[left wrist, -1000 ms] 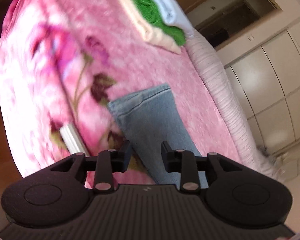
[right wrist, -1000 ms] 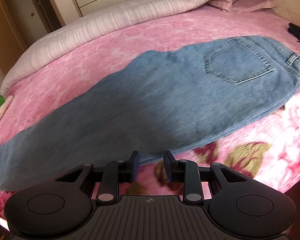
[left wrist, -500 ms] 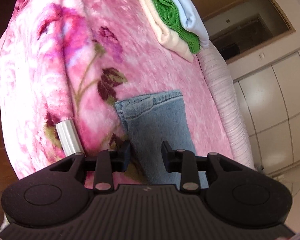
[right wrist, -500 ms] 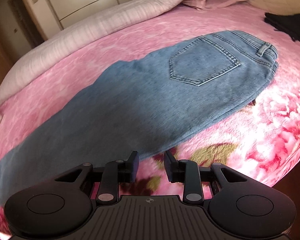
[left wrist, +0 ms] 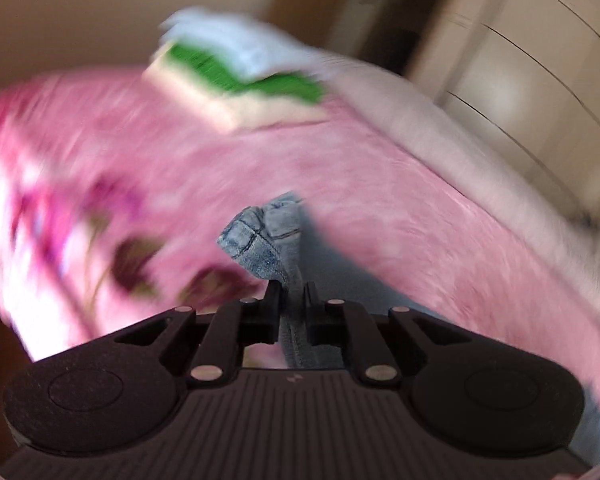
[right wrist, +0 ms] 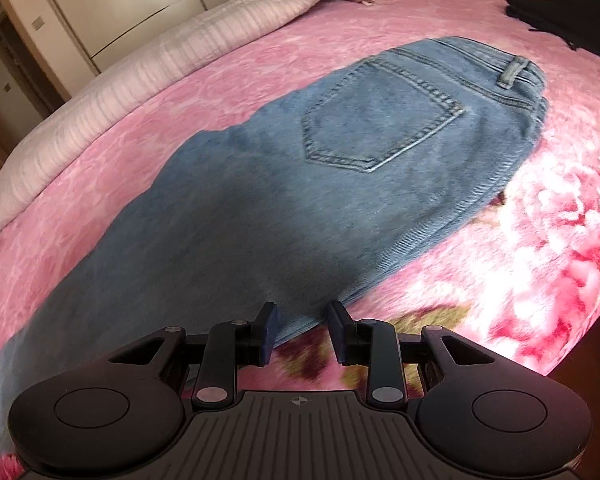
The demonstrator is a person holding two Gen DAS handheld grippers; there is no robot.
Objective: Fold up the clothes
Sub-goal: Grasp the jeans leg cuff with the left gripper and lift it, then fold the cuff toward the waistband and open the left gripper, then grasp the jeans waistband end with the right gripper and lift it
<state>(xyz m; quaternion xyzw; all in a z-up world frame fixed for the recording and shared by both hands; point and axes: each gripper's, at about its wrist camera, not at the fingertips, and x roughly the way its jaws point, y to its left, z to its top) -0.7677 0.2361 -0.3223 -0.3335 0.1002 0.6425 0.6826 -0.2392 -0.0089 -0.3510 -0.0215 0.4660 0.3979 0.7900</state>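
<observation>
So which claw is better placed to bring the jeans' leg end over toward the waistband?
Left. The left claw is shut on the jeans at the cuff; the right claw is open, holding nothing.

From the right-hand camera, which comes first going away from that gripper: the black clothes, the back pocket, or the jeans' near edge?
1. Jeans' near edge, right at the right gripper.
2. Back pocket, mid-bed.
3. Black clothes, far right corner.

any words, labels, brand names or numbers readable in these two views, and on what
None can be read. The jeans show a back pocket and belt loop but no legible tag. The right gripper body bears only a small crosshair mark, not text. The left wrist view is too blurred; the left gripper carries a tiny unreadable mark.
</observation>
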